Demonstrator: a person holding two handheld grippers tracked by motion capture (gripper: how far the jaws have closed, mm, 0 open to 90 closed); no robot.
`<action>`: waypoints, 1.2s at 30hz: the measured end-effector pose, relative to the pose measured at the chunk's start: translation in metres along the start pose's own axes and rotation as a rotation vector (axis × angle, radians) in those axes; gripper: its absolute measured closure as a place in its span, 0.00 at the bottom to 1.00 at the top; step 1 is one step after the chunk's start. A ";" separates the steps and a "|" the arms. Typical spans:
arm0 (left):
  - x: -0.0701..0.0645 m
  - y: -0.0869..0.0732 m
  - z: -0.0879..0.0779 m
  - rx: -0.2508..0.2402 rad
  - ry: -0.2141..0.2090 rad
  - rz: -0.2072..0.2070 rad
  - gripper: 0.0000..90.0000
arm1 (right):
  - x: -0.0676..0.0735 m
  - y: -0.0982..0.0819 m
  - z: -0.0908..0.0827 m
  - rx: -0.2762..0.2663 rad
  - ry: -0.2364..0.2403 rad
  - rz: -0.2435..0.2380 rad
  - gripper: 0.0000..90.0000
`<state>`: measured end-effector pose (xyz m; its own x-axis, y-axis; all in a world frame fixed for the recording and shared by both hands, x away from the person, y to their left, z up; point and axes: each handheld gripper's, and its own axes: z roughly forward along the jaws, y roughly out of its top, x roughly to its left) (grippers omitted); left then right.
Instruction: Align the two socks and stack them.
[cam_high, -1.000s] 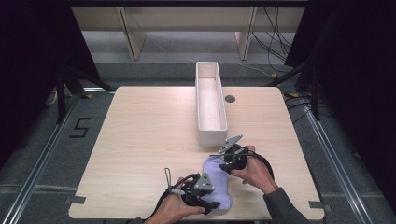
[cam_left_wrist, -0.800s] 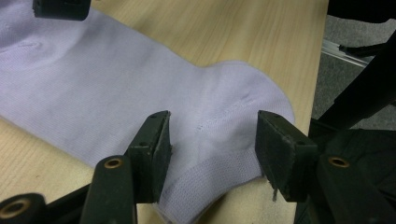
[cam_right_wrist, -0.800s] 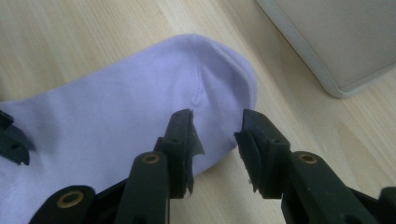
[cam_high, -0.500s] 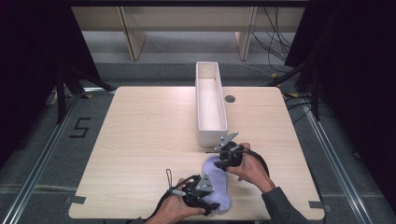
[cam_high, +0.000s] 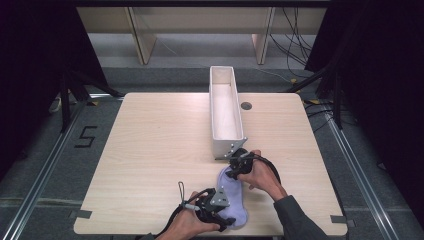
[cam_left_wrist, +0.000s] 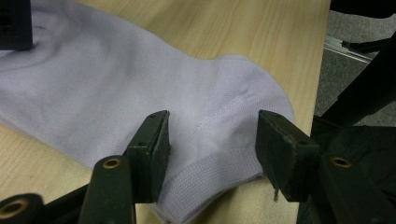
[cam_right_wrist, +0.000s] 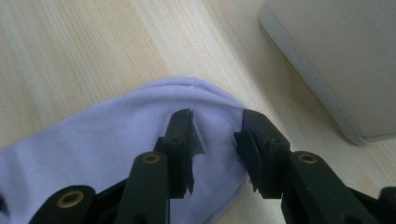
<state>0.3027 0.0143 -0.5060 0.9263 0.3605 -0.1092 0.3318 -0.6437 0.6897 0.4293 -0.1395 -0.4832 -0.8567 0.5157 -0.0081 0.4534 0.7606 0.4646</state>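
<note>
A pale lavender sock (cam_high: 233, 196) lies flat on the wooden table (cam_high: 160, 150) near its front edge. My left gripper (cam_high: 226, 210) rests over the sock's near end, and its jaws stand wide apart on the fabric without pinching it. In the left gripper view the left gripper (cam_left_wrist: 212, 116) straddles the sock (cam_left_wrist: 140, 79) at a stitched seam. My right gripper (cam_high: 231, 172) is at the sock's far end, just in front of the white bin. The right gripper (cam_right_wrist: 217, 116) has its jaws apart over the rounded end of the sock (cam_right_wrist: 107, 135), which lies smooth.
A long, narrow white bin (cam_high: 227, 146) runs away from me at the table's middle right, and its near corner (cam_right_wrist: 336, 60) is close to the right gripper. A small dark round hole (cam_high: 246, 105) sits to the right of the bin. Shelf legs and cables lie beyond the table.
The right hand has shifted slightly left and down, bringing its gripper onto the sock's far end. The left gripper and the sock have stayed in place.
</note>
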 end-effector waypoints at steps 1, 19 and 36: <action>0.000 0.000 0.000 0.000 0.001 -0.001 0.49 | -0.001 0.000 0.000 -0.005 0.001 -0.015 0.70; 0.000 0.001 -0.004 -0.008 0.008 0.001 0.46 | -0.001 -0.018 -0.015 0.019 0.004 0.030 0.67; 0.006 0.006 -0.030 -0.080 0.028 -0.035 0.43 | -0.005 -0.017 -0.035 -0.060 -0.021 0.031 0.62</action>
<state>0.3048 0.0326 -0.4812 0.9086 0.4017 -0.1148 0.3477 -0.5747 0.7408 0.4169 -0.1688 -0.4599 -0.8369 0.5473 -0.0117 0.4633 0.7195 0.5175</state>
